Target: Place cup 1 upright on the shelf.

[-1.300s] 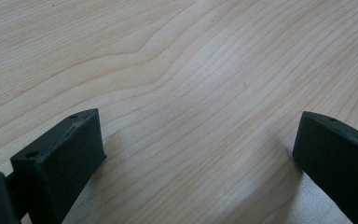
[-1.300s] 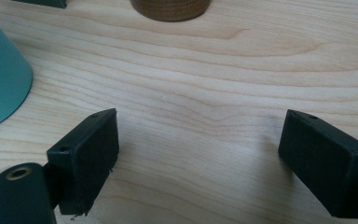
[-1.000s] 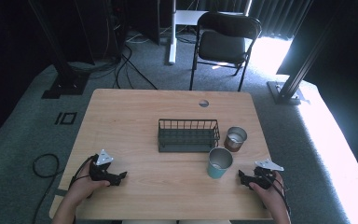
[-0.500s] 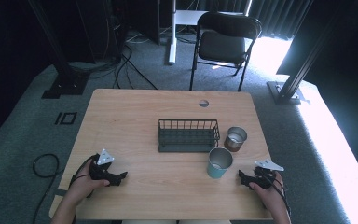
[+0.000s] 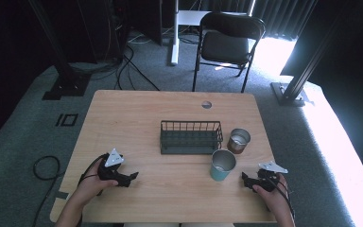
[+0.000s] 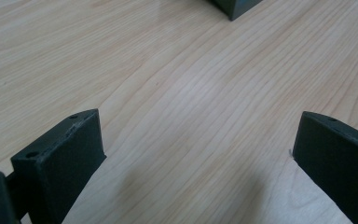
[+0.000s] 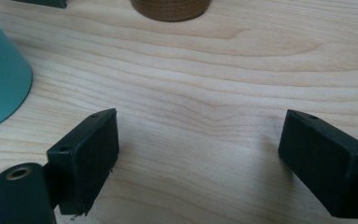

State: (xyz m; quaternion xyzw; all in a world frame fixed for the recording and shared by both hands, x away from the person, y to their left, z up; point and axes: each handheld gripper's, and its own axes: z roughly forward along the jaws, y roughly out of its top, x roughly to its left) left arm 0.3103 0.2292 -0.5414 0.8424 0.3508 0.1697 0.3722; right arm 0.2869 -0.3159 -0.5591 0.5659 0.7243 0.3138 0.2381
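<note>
A dark wire basket [image 5: 191, 137] sits at the middle of the wooden table [image 5: 137, 113]. Right of it stands a brown cup [image 5: 239, 141], and a teal cup [image 5: 222, 165] stands in front of the basket's right end. My left gripper [image 5: 131, 178] rests on the table at the front left, open, with bare wood between its jaws [image 6: 196, 163]. My right gripper [image 5: 244, 179] rests at the front right, open and empty [image 7: 198, 154], just right of the teal cup [image 7: 0, 88]. The brown cup's base [image 7: 170, 8] lies ahead of it.
A small round hole [image 5: 206, 104] marks the table's far edge. A black folding chair [image 5: 229, 42] stands beyond the table. Cables [image 5: 42, 168] lie on the floor at the left. A corner of the basket [image 6: 235, 7] shows ahead of the left gripper.
</note>
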